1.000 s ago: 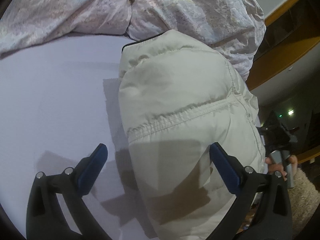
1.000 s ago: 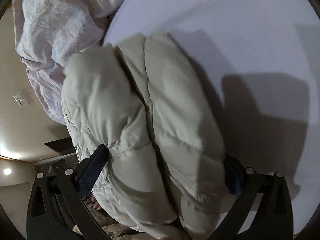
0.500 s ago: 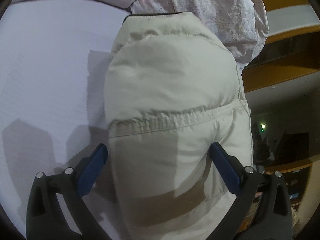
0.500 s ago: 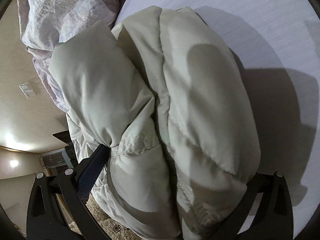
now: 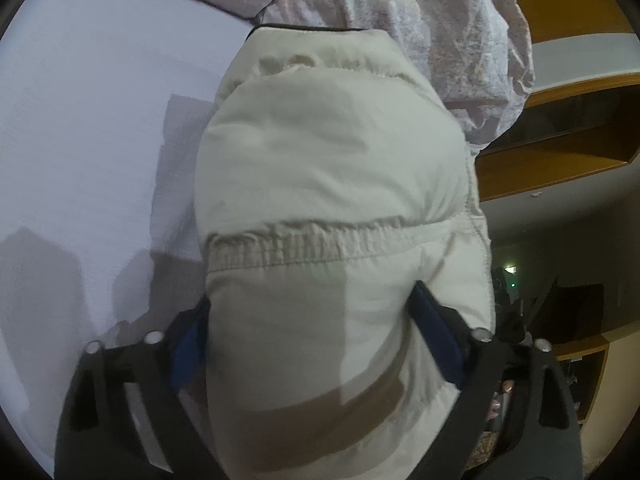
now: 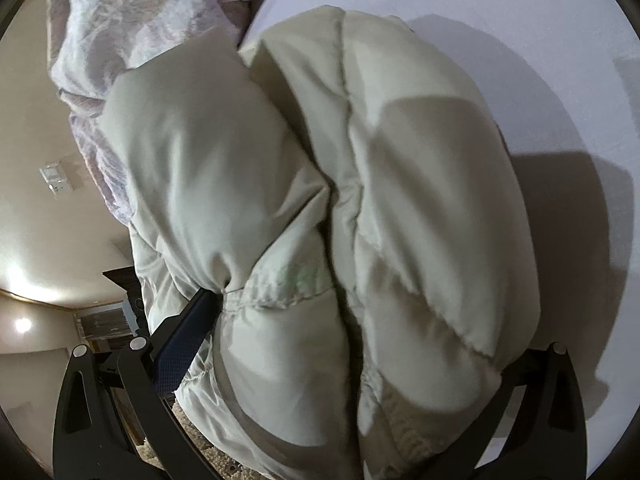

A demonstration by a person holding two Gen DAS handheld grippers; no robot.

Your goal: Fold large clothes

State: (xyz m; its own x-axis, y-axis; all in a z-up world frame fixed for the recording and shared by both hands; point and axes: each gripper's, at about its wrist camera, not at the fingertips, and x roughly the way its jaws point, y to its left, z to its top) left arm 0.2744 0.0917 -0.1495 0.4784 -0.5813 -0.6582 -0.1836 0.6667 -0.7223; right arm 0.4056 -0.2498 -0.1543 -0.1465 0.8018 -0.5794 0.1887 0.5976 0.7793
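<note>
A cream puffer jacket [image 5: 332, 184] lies folded into a thick bundle on the white bed sheet [image 5: 80, 140]. In the left wrist view my left gripper [image 5: 316, 320] stands wide, its blue pads pressed against both sides of the bundle's near end. In the right wrist view the jacket [image 6: 320, 200] fills the frame, and my right gripper [image 6: 360, 320] straddles it wide open; the left pad [image 6: 188, 332] touches the fabric, the right finger is hidden behind the jacket.
A crumpled floral duvet [image 5: 400, 20] lies behind the jacket at the bed's far end, also in the right wrist view [image 6: 140, 20]. Wooden shelving [image 5: 560, 140] stands beyond the bed edge on the right.
Both grippers have moved forward onto the jacket, which now bulges between their fingers. The bundle has been pushed together into a thicker, more compact shape.
</note>
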